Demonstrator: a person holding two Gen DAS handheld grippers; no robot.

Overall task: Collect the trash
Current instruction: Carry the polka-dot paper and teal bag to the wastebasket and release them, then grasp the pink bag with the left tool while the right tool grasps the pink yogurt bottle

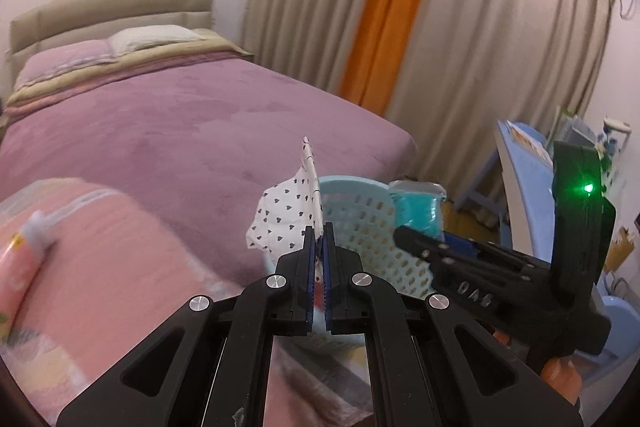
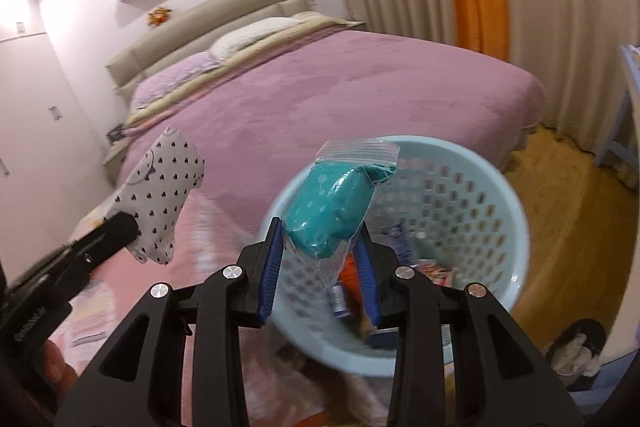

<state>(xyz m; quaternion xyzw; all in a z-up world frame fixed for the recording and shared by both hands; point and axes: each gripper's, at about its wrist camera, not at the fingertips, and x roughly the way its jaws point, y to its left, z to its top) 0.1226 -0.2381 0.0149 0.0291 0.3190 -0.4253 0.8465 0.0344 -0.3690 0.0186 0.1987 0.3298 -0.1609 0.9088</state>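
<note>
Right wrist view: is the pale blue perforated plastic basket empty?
No, the pale blue perforated plastic basket already holds several colourful wrappers at its bottom.

Left gripper pinches heart-print wrapper beside pale-blue basket.

The things at the bottom of the blue basket are too blurry to tell. The pink packet on the bed is blurry and cut off by the edge.

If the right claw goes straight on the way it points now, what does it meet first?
Probably the pale blue perforated plastic basket: the right claw, shut on a clear bag of teal material, points at its opening; depth is unclear.
</note>
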